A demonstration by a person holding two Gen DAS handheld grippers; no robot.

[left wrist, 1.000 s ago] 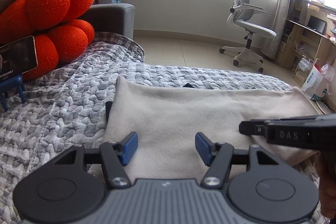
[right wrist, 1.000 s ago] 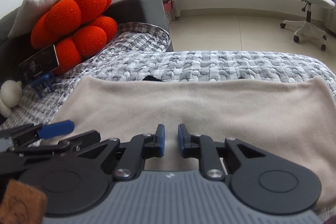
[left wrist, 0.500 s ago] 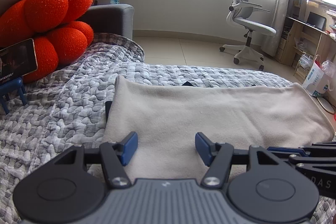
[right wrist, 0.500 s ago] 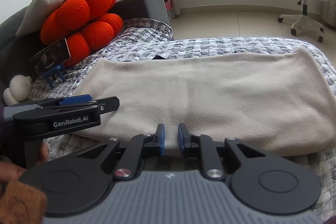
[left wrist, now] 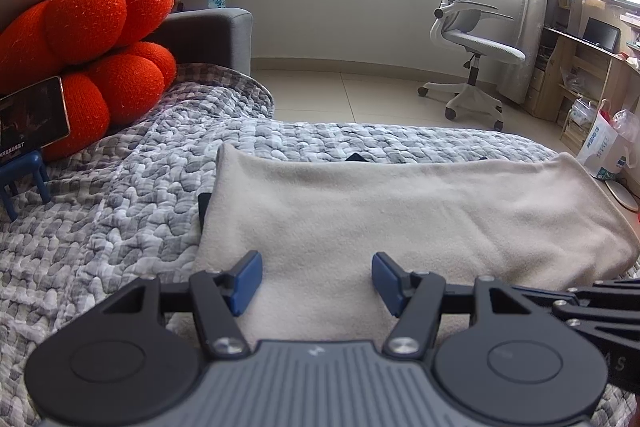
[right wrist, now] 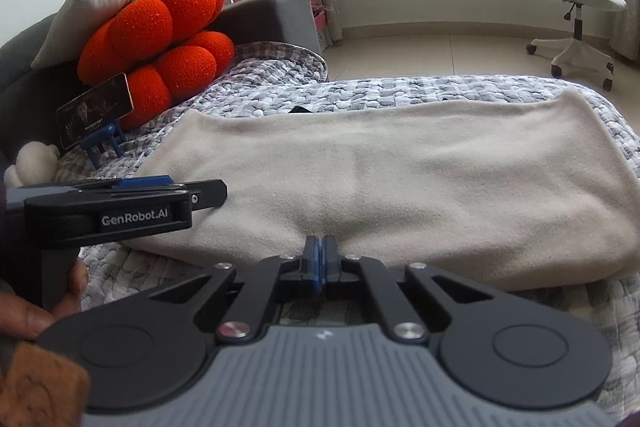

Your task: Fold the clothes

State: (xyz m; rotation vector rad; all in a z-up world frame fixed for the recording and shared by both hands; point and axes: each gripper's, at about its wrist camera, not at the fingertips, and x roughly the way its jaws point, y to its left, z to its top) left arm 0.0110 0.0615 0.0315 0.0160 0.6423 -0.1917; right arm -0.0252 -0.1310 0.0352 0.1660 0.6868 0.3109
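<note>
A beige fleece garment (left wrist: 400, 211) lies folded into a long band across the grey quilted bed; it also shows in the right wrist view (right wrist: 400, 171). My left gripper (left wrist: 317, 277) is open, its blue pads spread over the garment's near left part, holding nothing. My right gripper (right wrist: 320, 255) is shut at the garment's near edge, and the fabric puckers at its tips, so it pinches that edge. The left gripper's body (right wrist: 120, 211) shows at the left of the right wrist view.
An orange cushion (left wrist: 100, 59) and a phone on a blue stand (left wrist: 30, 123) sit at the bed's left. A dark sofa arm (left wrist: 212, 35) lies behind. A white office chair (left wrist: 472, 39), a wooden desk (left wrist: 580, 75) and a bag (left wrist: 604, 143) stand beyond.
My right gripper pulled back to the garment's near edge and closed fully on it. The left gripper stayed open over the garment, nearly still.
</note>
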